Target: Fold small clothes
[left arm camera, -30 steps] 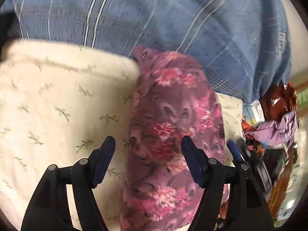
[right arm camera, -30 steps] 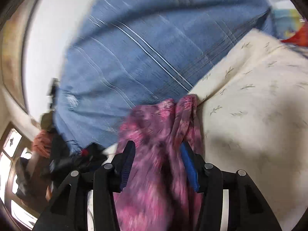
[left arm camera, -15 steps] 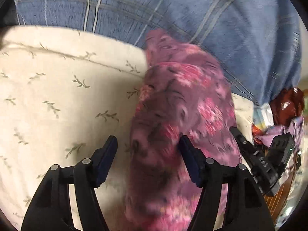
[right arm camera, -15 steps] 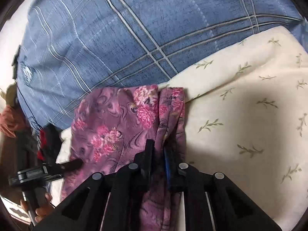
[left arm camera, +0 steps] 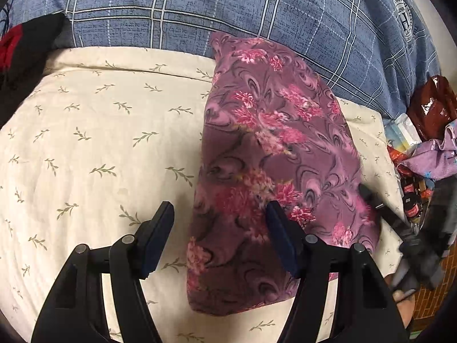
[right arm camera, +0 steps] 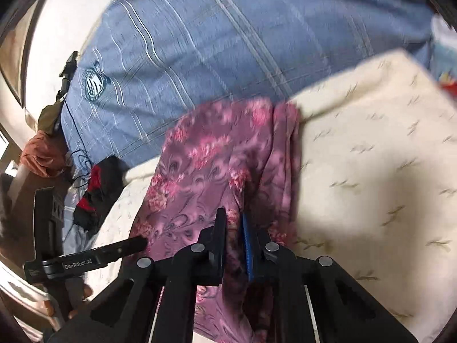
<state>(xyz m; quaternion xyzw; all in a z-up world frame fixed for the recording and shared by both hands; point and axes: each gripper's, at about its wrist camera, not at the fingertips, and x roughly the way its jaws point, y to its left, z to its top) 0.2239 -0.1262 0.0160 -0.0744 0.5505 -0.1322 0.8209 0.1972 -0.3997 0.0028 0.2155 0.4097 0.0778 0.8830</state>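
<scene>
We see one cream leaf-print bed sheet (left arm camera: 94,148), wide bare room left of one purple floral garment (left arm camera: 274,154) lying along its right edge. Our left gripper (left arm camera: 220,240) gapes empty; our right gripper (right arm camera: 234,240) is closing, pinching the garment's fold.

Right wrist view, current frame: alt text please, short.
The right gripper is closing its jaws on a fold of a purple floral garment that lies on a cream leaf-print sheet. A blue plaid cover fills the background. At lower left the left gripper reaches toward the garment's edge.
</scene>
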